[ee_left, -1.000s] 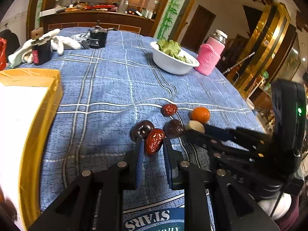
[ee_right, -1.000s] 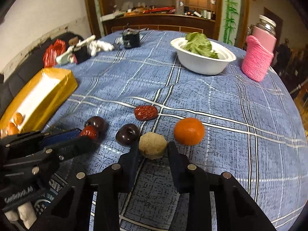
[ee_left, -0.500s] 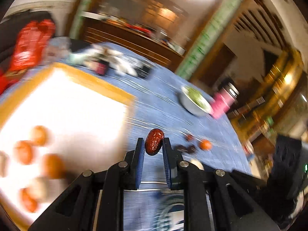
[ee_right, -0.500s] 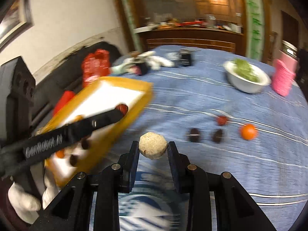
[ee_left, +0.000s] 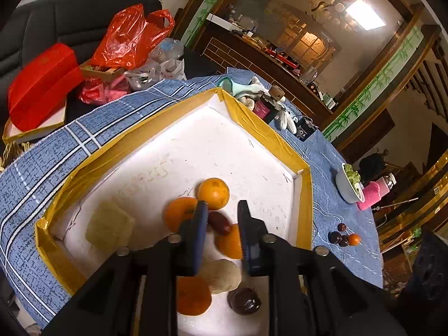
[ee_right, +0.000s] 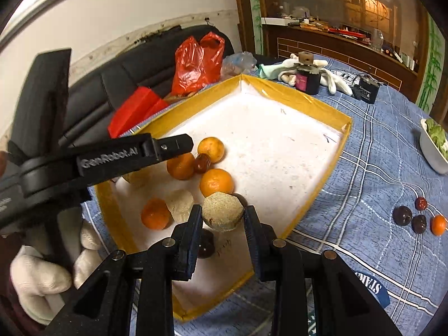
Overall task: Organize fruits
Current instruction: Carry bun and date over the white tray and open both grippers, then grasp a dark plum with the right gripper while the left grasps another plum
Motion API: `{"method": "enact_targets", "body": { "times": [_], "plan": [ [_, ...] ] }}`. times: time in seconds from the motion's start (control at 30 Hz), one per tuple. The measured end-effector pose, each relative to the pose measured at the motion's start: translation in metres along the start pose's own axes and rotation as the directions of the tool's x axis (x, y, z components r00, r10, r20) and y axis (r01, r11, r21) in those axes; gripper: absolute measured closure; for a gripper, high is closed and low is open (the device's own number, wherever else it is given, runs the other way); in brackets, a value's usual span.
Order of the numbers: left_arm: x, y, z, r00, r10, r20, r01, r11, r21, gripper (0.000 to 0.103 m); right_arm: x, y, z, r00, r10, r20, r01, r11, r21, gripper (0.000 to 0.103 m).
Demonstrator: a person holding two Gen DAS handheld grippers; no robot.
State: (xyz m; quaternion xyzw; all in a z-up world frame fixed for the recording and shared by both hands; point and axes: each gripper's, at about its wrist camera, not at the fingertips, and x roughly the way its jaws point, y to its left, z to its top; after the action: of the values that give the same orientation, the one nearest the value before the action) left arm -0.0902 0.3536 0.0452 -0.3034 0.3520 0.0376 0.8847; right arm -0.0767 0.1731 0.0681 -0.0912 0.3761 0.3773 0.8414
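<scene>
Both grippers hang over the yellow-rimmed white tray (ee_left: 268, 131) (ee_right: 294, 92). My left gripper (ee_left: 222, 210) (ee_right: 180, 145) has its jaws opening. The red date (ee_left: 219, 222) (ee_right: 202, 163) is blurred between them, free of the right pad and dropping among the oranges (ee_left: 212, 193) (ee_right: 210, 149). My right gripper (ee_right: 223, 212) is shut on a round beige fruit (ee_right: 222, 210) above the tray's near part. Several oranges, beige pieces and a dark plum (ee_left: 244, 301) lie in the tray. Two dark plums (ee_right: 402, 215), a red date (ee_right: 420, 203) and a small orange (ee_right: 438, 224) sit on the blue cloth.
A white bowl of greens (ee_left: 347, 189) (ee_right: 435, 151) and a pink bottle (ee_left: 376, 193) stand at the far right. Gloves and a dark jar (ee_right: 308, 79) lie behind the tray. A red plastic bag (ee_left: 126, 39) rests on the black sofa. A white-gloved hand (ee_right: 42, 277) holds the left gripper.
Both grippers swung from the loose fruits on the cloth to above the tray. The left jaws have parted and the red date has come free. The right still grips the beige fruit.
</scene>
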Motion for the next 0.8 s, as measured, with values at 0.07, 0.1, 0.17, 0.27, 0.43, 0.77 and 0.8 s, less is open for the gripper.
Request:
{"method": "enact_targets", "body": {
  "times": [0.07,0.1,0.17,0.27,0.43,0.77,0.8],
  "plan": [
    [-0.003,0.005,0.001,1.000,-0.010,0.003,0.010,1.000,-0.022,0.060,0.007,0.001,0.000,1.000,-0.002,-0.014,0.002,1.000,0.013,0.069],
    [-0.005,0.007,0.001,1.000,-0.010,0.006,0.011,1.000,-0.028,0.052,0.009,0.000,-0.001,1.000,-0.003,-0.017,0.003,1.000,0.022,0.067],
    [-0.011,0.010,0.002,1.000,-0.012,0.011,0.013,0.999,-0.049,0.043,0.009,-0.003,0.000,1.000,-0.007,-0.016,0.008,0.999,0.038,0.055],
    [-0.017,0.012,0.003,1.000,-0.016,0.007,0.016,0.996,-0.082,0.033,0.004,-0.007,0.000,1.000,-0.005,0.006,0.004,0.998,0.062,0.036],
    [-0.031,-0.004,0.001,1.000,-0.029,0.013,0.030,0.997,-0.074,0.022,-0.018,-0.018,-0.008,0.999,-0.006,0.047,0.002,0.995,0.097,0.036],
    [-0.016,-0.097,-0.036,0.990,-0.106,-0.088,0.119,0.980,0.157,0.018,-0.071,-0.119,-0.067,0.989,-0.141,0.046,0.126,0.960,0.252,0.036],
    [-0.011,-0.106,-0.041,0.989,-0.106,-0.105,0.123,0.976,0.180,0.018,-0.077,-0.140,-0.076,0.985,-0.169,0.035,0.152,0.946,0.285,0.036]
  ]
}}
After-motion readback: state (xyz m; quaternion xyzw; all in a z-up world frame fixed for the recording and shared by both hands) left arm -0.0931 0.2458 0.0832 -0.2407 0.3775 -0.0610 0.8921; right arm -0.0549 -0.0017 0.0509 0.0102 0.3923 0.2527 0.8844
